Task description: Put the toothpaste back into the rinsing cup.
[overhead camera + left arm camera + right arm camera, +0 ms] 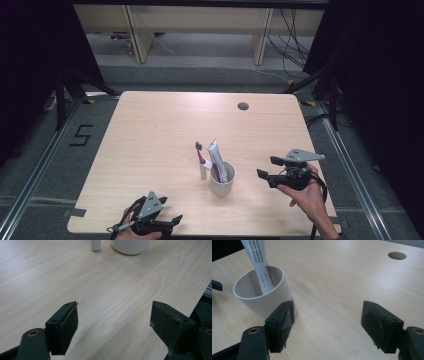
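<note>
High view shows us the cup (pixel 222 181) standing upright near the middle of the bench (pixel 150 130), toward our edge, with a tube (pixel 218 159) leaning out of it, its long axis rising and tipped a little to the left. Just beside the cup on its left stands a toothbrush (pixel 201 160), upright, its base on the wood; we cannot tell whether it touches the cup. From the cup, our right tool (pixel 266 169) lies to the right, near but apart, its jaws spread wide and empty and pointing left at the cup. Right gripper view puts the cup (pixel 263 293) at the left, behind the left jaw, with the tube (pixel 259 262) sticking up from its mouth, so the gap between the jaws looks past the cup's right side onto bare wood. We judge the right hand the nearer one; to take the cup or tube it would need to swing left. Our left tool (pixel 169 215) sits at the near edge, below and left of the cup, well apart, jaws also wide and holding nothing. Left gripper view catches the cup's base (pixel 130 246) and the toothbrush's foot (pixel 95 245) far ahead. A cable hole (pixel 243 106) lies at the far side.
</note>
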Available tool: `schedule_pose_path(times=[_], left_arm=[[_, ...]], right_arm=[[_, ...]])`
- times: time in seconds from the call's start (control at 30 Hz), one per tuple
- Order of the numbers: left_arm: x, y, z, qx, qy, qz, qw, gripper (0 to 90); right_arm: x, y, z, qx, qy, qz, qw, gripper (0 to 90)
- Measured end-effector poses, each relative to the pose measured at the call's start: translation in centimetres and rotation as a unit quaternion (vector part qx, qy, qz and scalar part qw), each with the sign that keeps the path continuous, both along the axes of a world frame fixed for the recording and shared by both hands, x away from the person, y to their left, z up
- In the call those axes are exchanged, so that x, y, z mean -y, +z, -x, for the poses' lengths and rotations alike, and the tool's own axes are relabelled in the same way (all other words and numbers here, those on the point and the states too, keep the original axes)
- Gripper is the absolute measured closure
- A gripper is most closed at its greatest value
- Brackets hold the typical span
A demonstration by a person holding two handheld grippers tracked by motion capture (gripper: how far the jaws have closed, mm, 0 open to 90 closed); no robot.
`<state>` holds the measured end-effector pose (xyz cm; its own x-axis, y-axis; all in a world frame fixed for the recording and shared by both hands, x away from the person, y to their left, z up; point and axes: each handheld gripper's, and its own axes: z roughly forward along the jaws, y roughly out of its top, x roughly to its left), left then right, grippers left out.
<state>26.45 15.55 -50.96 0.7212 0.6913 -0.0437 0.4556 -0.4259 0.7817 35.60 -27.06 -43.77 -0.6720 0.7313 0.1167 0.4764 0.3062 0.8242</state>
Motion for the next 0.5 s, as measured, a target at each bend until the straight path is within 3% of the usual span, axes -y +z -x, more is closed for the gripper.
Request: schedule_pose_path(times=[0.1, 0.23, 0.27, 0.3, 0.37, 0.4, 0.43, 0.5], left_arm=[[0.2, -0.1, 0.1, 0.0, 0.005, 0.018, 0.9998, 22.1], [0.2, -0.1, 0.1, 0.0, 0.005, 0.019, 0.9998, 22.1], [0.2, -0.1, 0.1, -0.001, 0.004, 0.018, 0.9998, 22.1], [0.2, -0.1, 0.1, -0.001, 0.005, 0.018, 0.9998, 22.1], [0.2, -0.1, 0.0, -0.001, 0.006, 0.022, 0.9997, 22.1], [0.2, -0.1, 0.1, -0.002, 0.007, 0.02, 0.9998, 22.1], [0.0, -0.1, 0.0, -0.001, 0.0, 0.009, 1.0, 22.1], [0.0, -0.1, 0.1, 0.0, 0.002, 0.009, 1.0, 22.1]], right_arm=[[0.5, -0.6, 0.3, -0.009, -0.007, -0.006, 0.9999, 25.8], [1.4, -0.9, 0.4, 0.003, -0.012, 0.006, 0.9999, 25.2], [1.4, -1.0, 0.6, -0.014, -0.015, -0.006, 0.9998, 25.1], [1.8, -1.1, 0.6, -0.004, -0.014, 0.001, 0.9999, 24.6], [1.8, -1.2, 0.7, -0.011, -0.019, -0.001, 0.9997, 23.9], [2.0, -1.2, 0.7, 0.0, -0.019, 0.007, 0.9998, 23.9], [2.0, -1.2, 0.8, -0.011, -0.019, -0.002, 0.9998, 23.9], [2.3, -1.3, 0.9, -0.01, -0.018, 0.006, 0.9998, 23.9]])
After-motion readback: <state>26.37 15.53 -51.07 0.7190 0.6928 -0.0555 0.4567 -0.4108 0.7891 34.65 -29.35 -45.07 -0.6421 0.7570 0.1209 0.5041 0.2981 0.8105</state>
